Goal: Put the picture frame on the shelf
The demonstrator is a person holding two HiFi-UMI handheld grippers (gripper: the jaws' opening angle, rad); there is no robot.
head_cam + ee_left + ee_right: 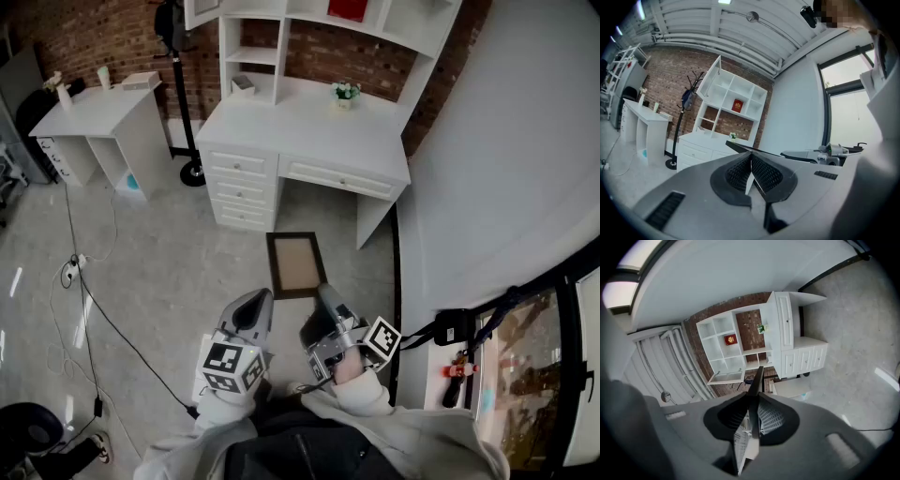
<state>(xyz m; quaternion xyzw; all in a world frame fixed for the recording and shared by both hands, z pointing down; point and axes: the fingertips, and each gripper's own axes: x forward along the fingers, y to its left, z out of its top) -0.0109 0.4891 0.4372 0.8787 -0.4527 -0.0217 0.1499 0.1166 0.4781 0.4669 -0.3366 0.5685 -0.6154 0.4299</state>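
The picture frame (pixel 293 265), dark brown with a tan middle, hangs flat above the floor in front of the white desk (pixel 309 131). My right gripper (pixel 326 292) is shut on its near right corner; in the right gripper view the frame's dark edge (pixel 757 380) runs straight out from between the pads of the right gripper (pixel 753 401). My left gripper (pixel 255 302) sits beside the frame's near left corner. Seen from the left gripper (pixel 751 157), its pads meet with nothing clearly between them, and the frame's edge (pixel 764 152) crosses just beyond the tips. The white shelf unit (pixel 281 23) stands on the desk.
A red item (pixel 348 9) sits in one shelf compartment and a small flower pot (pixel 345 92) on the desk top. A second white desk (pixel 98 112) and a coat stand (pixel 183 84) stand to the left. Cables (pixel 80 281) trail over the floor. A white wall (pixel 487 169) rises on the right.
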